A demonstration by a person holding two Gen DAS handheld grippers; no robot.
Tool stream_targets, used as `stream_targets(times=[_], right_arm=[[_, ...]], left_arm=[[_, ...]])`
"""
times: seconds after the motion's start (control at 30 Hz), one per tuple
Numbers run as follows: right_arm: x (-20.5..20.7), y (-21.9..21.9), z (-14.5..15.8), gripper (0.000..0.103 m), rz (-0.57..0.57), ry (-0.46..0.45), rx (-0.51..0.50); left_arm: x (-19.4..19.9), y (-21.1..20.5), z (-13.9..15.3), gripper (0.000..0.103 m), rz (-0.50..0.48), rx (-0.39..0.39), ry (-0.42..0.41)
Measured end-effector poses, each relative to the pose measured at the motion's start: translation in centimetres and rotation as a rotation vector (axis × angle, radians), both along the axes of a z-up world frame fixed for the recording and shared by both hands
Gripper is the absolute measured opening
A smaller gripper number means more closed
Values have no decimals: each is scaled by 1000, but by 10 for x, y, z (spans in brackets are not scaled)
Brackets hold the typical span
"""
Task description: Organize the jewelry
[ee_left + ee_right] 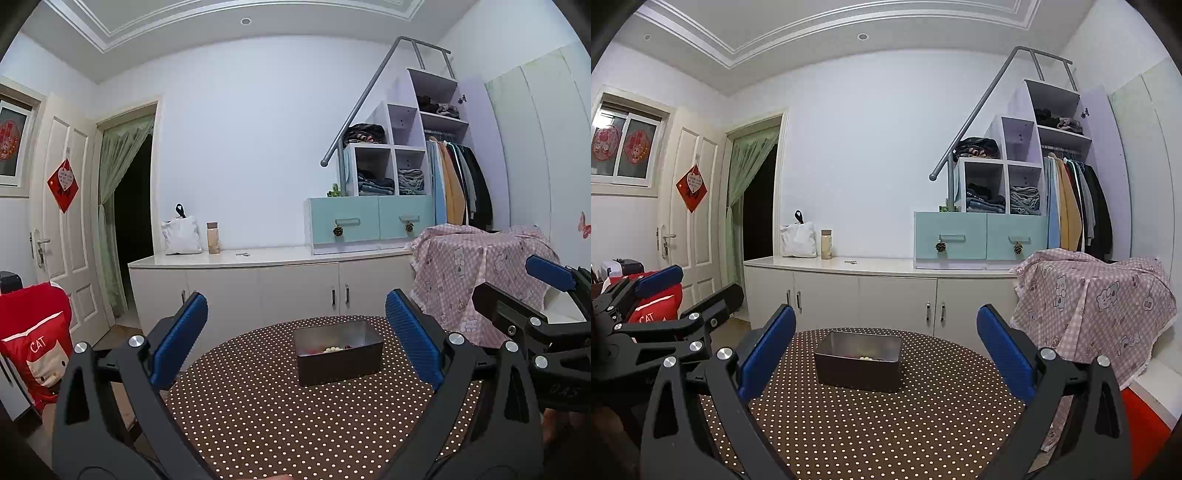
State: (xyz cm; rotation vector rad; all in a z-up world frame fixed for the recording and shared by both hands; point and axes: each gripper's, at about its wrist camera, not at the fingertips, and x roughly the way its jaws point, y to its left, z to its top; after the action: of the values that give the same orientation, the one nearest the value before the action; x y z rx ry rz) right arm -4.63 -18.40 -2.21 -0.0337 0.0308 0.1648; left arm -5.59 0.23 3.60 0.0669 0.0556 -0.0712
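Jewelry tin (pixel 338 350) sits ahead of both tools on the polka-dot table (pixel 258 406), its long axis running left to right, beads (pixel 332 348) lying inside. Left tool (pixel 295 343) stands wide with nothing between its fingers, the tin slightly to its right; right tool (pixel 886 347), also wide and empty, has the tin slightly to its left. Neither looks clearly nearer, and nothing blocks the way
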Motion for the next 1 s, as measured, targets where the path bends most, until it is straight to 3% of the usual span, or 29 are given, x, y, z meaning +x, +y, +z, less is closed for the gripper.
stream_targets(times=[1.0], right_arm=[[4,4,-2,95,6,23,10]], left_arm=[[-4,1,-3,95,31,13,-26]])
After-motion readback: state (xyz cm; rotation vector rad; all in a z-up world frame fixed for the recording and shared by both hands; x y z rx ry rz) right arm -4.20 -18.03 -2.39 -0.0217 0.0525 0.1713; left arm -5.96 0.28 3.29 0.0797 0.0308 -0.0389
